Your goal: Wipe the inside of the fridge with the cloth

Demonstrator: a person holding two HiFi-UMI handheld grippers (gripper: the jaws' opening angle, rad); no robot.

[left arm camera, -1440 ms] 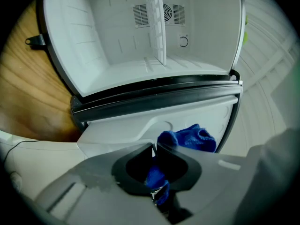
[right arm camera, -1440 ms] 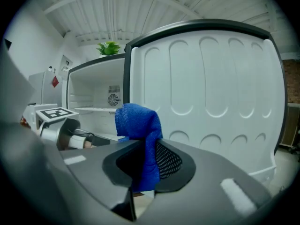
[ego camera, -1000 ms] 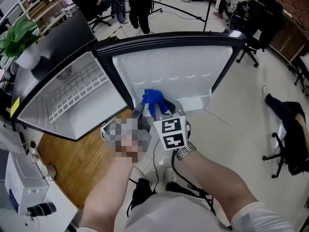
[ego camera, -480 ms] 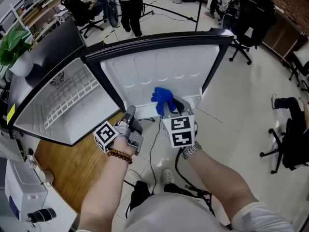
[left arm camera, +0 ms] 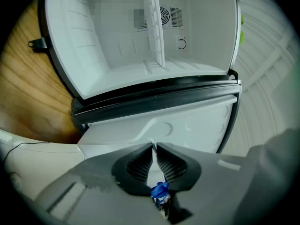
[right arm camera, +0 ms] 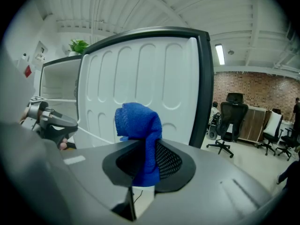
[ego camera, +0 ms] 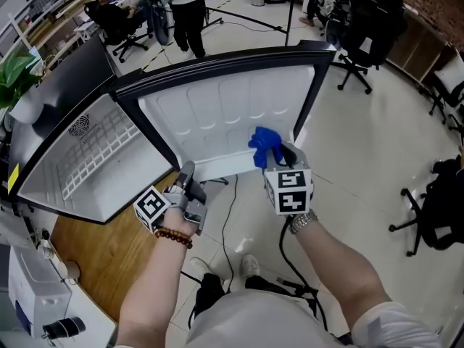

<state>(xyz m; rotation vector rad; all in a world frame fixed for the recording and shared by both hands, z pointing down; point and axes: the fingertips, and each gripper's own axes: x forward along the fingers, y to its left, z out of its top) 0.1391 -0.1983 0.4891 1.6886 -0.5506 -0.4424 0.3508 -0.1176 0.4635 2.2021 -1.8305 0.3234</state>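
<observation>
The small white fridge (ego camera: 94,158) stands open on a wooden top, its interior (left arm camera: 140,46) split by a wire shelf (left arm camera: 154,27). Its door (ego camera: 232,114) swings out toward me, the moulded inner panel (right arm camera: 140,78) facing my grippers. My right gripper (ego camera: 272,151) is shut on a bunched blue cloth (ego camera: 264,142), which sticks up from between the jaws (right arm camera: 140,130) close in front of the door's lower right part. My left gripper (ego camera: 187,176) hangs by the door's lower left corner, jaws together with nothing in them (left arm camera: 154,149), pointing at the fridge opening.
Office chairs (ego camera: 362,27) and people (ego camera: 181,6) stand on the floor beyond the door. A green plant (ego camera: 14,75) sits at far left. A black cable (ego camera: 228,216) trails over the tiled floor under my arms. The wooden top (ego camera: 109,245) runs beneath the fridge.
My right gripper has carried the blue cloth rightward along the inner door panel. The left gripper has kept its place by the door's lower left.
</observation>
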